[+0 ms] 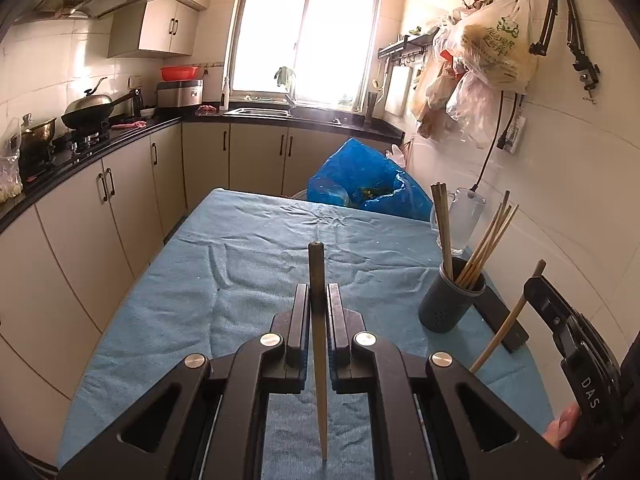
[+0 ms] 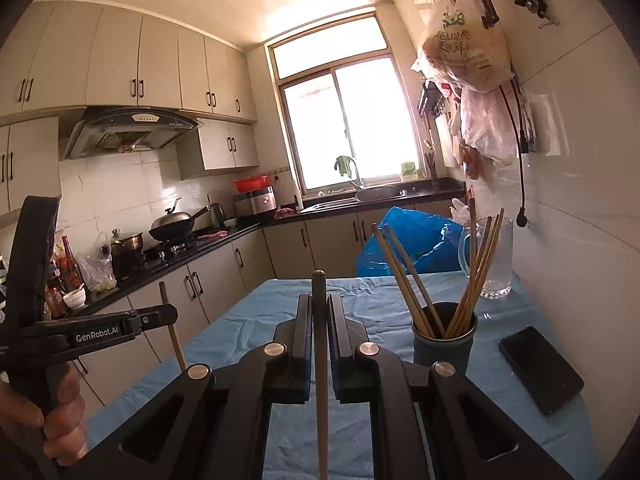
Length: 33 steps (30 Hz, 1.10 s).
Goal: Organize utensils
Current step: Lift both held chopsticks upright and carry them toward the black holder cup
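Note:
My left gripper [image 1: 318,294] is shut on a wooden chopstick [image 1: 317,272] that runs along its fingers, dark end forward, above the blue cloth. My right gripper [image 2: 319,304] is shut on another chopstick [image 2: 319,288] in the same way. A dark grey utensil holder [image 1: 452,300] with several chopsticks stands at the table's right side; it also shows in the right wrist view [image 2: 444,344], just right of my right gripper. The right gripper with its chopstick [image 1: 506,320] shows at the right of the left wrist view, close to the holder. The left gripper with its chopstick [image 2: 172,328] shows at the left of the right wrist view.
The table is covered by a blue cloth [image 1: 248,264]. A black phone [image 2: 540,368] lies right of the holder. A glass mug [image 2: 494,260] stands behind it by the wall. A blue plastic bag [image 1: 368,184] sits past the table's far edge. Counters run along the left.

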Available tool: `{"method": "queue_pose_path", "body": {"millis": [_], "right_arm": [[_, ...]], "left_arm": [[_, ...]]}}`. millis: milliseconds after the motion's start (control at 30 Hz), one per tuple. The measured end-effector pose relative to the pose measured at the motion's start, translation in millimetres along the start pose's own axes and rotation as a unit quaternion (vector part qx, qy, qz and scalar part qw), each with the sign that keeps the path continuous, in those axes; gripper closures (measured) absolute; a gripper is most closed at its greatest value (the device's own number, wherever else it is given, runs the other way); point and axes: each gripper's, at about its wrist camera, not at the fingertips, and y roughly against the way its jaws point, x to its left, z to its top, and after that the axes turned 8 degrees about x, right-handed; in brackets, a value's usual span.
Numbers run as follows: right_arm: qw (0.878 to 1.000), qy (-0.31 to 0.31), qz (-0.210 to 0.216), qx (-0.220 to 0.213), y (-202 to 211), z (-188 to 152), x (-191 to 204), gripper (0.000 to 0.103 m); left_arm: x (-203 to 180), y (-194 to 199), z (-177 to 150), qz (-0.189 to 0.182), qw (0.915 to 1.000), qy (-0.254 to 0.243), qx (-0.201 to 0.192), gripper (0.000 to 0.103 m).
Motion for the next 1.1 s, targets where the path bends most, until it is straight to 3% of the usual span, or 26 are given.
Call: {"method": "queue_pose_path", "body": {"millis": [1100], "right_arm": [[1.0,-0.005,-0.015,-0.016,25,7,2,0.095]], "left_arm": [[-11,16,2,-0.012,0.9998,-0.01,-0.013,0.096]]}}
